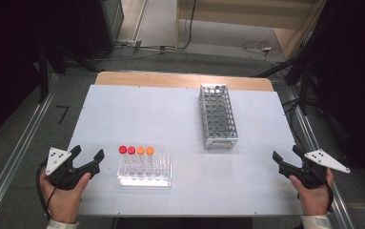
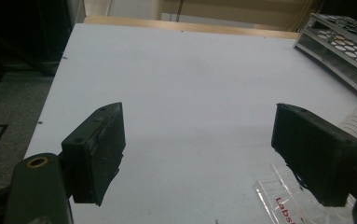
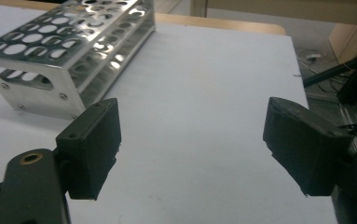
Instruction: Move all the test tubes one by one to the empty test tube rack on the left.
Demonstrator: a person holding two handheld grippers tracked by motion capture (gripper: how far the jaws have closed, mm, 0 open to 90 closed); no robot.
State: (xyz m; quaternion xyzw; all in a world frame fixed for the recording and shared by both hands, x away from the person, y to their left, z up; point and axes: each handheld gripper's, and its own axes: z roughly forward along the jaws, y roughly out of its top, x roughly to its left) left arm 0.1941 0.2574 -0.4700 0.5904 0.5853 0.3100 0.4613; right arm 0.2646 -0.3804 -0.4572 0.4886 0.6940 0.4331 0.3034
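On the white bench (image 1: 170,119), seen from the high view, I have a gripper in each hand at the near corners. My left gripper (image 1: 88,156) sits at the near left edge, held in my left hand (image 1: 62,193), its fingers spread apart and empty, aimed toward the middle of the bench. Just to its right stands a clear plastic rack (image 1: 145,171) holding four capped tubes in its back row: two with red caps (image 1: 126,150) on the left and two with orange caps (image 1: 145,150) beside them. Farther back and to the right, well apart from the plastic rack, a metal rack (image 1: 217,116) with many round holes stands lengthwise, running away from me. My right gripper (image 1: 286,156) rests at the near right edge in my right hand (image 1: 313,193), its fingers also wide apart with nothing between them. In the left gripper view, the two black fingers (image 2: 97,151) frame bare white bench, with a corner of the clear rack (image 2: 283,200) low at right and the metal rack (image 2: 344,46) at the upper right. In the right gripper view, the fingers (image 3: 92,144) stand open over bare bench, and the metal rack (image 3: 64,51) lies ahead at upper left.
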